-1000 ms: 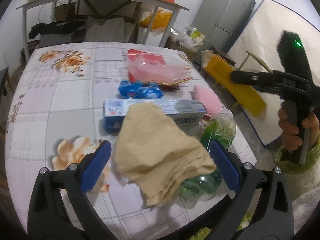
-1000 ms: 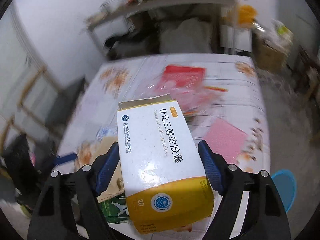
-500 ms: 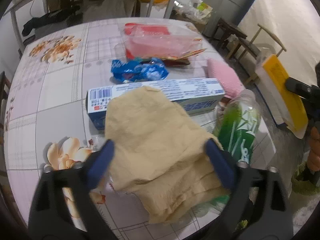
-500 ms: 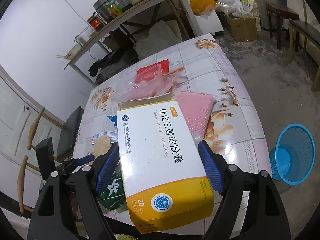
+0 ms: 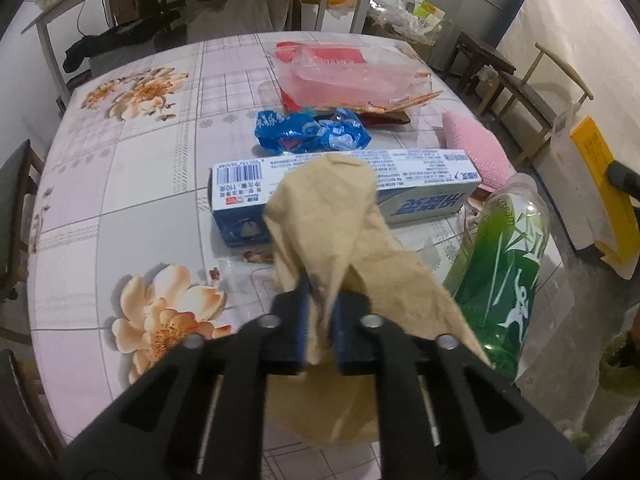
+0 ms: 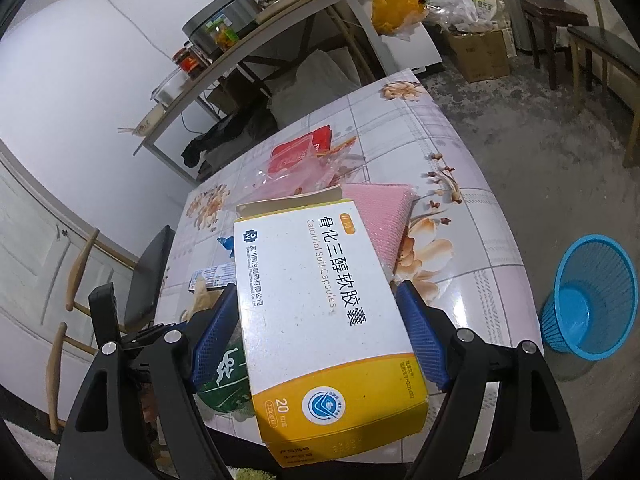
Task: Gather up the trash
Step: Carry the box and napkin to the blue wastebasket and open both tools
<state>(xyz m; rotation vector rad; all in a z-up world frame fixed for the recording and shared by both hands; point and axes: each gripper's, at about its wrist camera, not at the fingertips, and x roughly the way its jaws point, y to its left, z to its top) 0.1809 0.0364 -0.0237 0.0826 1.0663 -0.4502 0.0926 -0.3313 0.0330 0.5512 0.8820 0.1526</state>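
My left gripper [image 5: 321, 312] is shut on a crumpled tan paper napkin [image 5: 340, 220] at the near edge of the flowered table [image 5: 132, 184]. Behind the napkin lie a blue and white toothpaste box [image 5: 420, 188], a blue wrapper [image 5: 308, 132], a clear plastic tray over red packaging [image 5: 340, 76], a pink pad [image 5: 476, 148] and a green bottle [image 5: 504, 276]. My right gripper [image 6: 316, 336] is shut on a white and yellow medicine box [image 6: 320, 300], held above the table's near edge. A blue mesh waste basket [image 6: 592, 300] stands on the floor to the right.
A shelf table [image 6: 256, 28] with jars and a cooker stands behind the flowered table. Wooden chairs [image 5: 540, 92] and stools stand to the right, a dark chair [image 6: 148, 276] to the left. Boxes and bags [image 6: 476, 8] lie on the floor at the back.
My left gripper moved forward over the napkin and closed on it. My right gripper swung with the medicine box so the blue basket came into view.
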